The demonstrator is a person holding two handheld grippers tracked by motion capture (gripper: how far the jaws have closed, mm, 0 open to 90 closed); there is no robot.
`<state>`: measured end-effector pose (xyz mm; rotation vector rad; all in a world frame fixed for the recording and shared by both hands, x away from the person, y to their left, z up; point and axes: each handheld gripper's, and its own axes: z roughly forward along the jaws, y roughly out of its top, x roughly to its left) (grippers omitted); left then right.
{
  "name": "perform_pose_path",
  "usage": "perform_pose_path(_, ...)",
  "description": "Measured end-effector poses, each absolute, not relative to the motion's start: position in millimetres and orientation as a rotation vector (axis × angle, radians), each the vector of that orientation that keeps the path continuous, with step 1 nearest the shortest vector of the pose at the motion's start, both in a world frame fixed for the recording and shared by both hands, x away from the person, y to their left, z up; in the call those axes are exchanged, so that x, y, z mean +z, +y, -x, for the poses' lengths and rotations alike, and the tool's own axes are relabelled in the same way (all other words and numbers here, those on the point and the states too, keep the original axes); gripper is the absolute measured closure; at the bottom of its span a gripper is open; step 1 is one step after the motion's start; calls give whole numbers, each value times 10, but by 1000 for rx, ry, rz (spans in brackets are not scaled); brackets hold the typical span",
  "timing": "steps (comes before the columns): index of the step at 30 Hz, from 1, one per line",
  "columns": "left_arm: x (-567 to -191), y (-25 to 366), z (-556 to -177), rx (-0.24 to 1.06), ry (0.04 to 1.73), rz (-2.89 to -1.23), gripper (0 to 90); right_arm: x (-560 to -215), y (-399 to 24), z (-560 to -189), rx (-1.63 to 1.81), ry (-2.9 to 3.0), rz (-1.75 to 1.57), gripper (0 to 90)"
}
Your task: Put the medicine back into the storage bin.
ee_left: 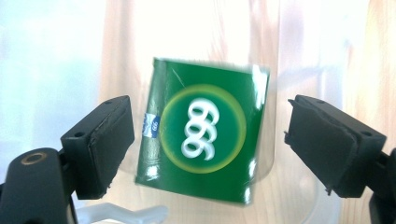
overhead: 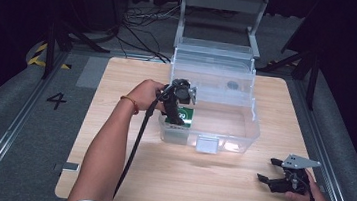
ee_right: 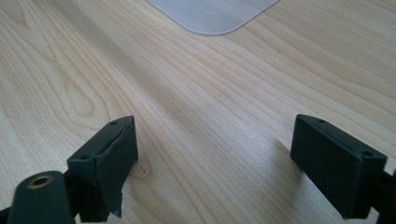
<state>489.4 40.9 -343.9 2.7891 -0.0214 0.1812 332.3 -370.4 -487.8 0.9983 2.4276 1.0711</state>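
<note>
Left tool poised over a clear plastic storage bin on the pale wooden tabletop.
A green square packet lies between its spread jaws, ungripped; closing off-centre could skid it along the bin floor. The right tool, spread wide, hangs empty above the wood.

Bright overhead light washes the wooden table, while the far surroundings stay dark. Glare whitens the clear box; the green packet looks slightly blurred.
</note>
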Motion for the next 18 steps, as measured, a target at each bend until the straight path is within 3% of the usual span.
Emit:
perform_pose_path(10, -3304, 416, -4776, 241, -38, -2727, 152, -4878, -3704, -3323, 1071, 2427, -998, 151)
perform_pose_path(18, -3246, 673, -4682, 275, 79, -2606, 151, -4878, -3704, -3323, 1071, 2428, -999, 151)
